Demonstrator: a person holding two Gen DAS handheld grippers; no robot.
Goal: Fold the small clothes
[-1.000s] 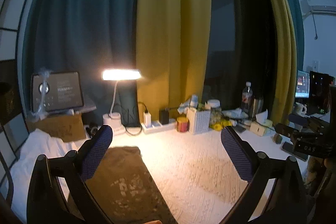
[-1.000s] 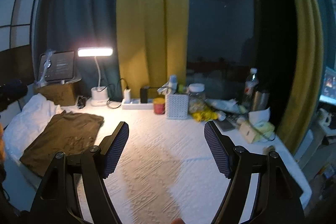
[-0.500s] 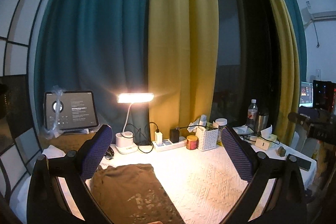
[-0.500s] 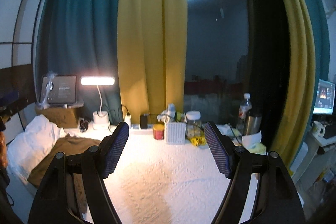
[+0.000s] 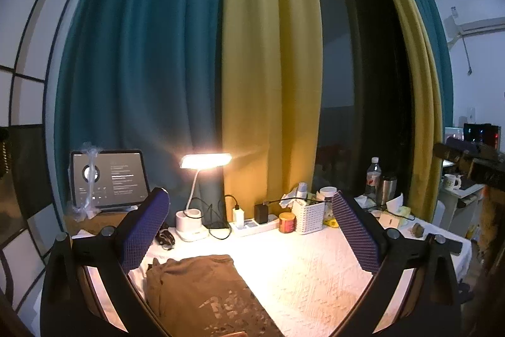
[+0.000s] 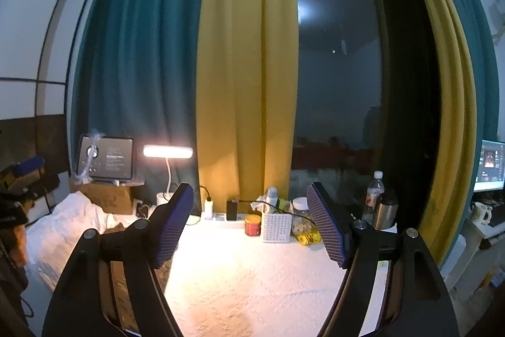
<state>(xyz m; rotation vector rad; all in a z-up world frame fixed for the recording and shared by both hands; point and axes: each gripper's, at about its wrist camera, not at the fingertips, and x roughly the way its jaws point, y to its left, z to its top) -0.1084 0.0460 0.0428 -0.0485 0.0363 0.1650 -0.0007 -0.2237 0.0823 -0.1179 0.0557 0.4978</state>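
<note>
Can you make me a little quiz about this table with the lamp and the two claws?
1. True or false: the left claw is squeezing the brown shirt.
2. What stands right beside the white basket, on its lamp side? A) a red jar B) a blue cup C) a green ball
3. Fill in: the desk lamp is switched ____.

Key
1. False. Both claws are open and hold nothing; the shirt lies flat on the white tablecloth, and the right claw hangs over the cloth.
2. A, the red jar.
3. On; it glows.
</note>
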